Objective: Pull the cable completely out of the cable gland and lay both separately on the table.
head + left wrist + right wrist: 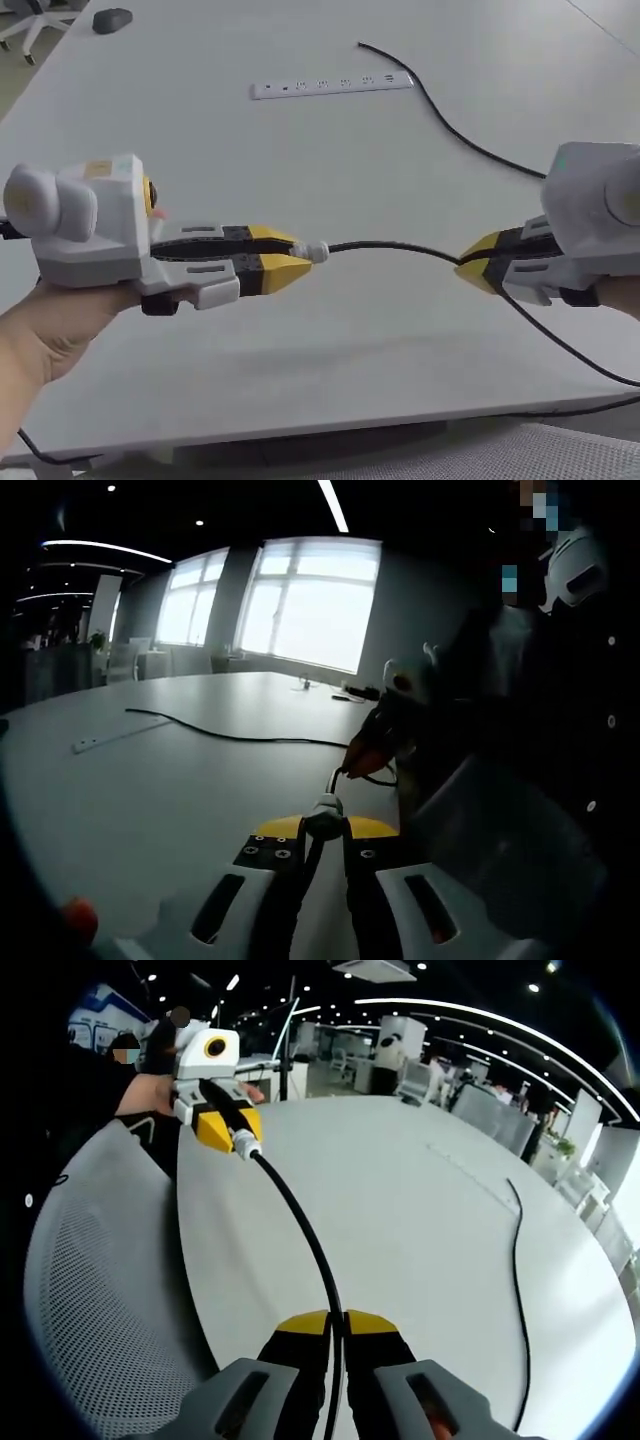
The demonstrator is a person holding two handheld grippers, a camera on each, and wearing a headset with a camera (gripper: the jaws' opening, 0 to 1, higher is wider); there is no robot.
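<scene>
Nearest to me is my left hand (45, 335), which holds the left gripper (298, 258) low at the left of the head view. Its yellow-tipped jaws are drawn nearly together and pinch the white cable gland (316, 252), which sticks out just past the tips. The black cable (395, 246) runs out of the gland and across to the right gripper (472, 266). That gripper's jaws are closed on the cable with only a thin slit between them, as the right gripper view shows. The stretch between the two grippers hangs above the table (300, 330) in a shallow arc, touching nothing. Past the right gripper the cable drops away toward the table's near right edge.

The cable is not yet out of the gland, and both are held in the air rather than lying on the table.

Farther back on the white tabletop lies a white power strip (333, 86). Its own black cord (450, 128) trails off to the right. A dark, rounded object (112, 19) sits near the far left corner. In the right gripper view a grey mesh chair back (110, 1290) stands beside the table.
</scene>
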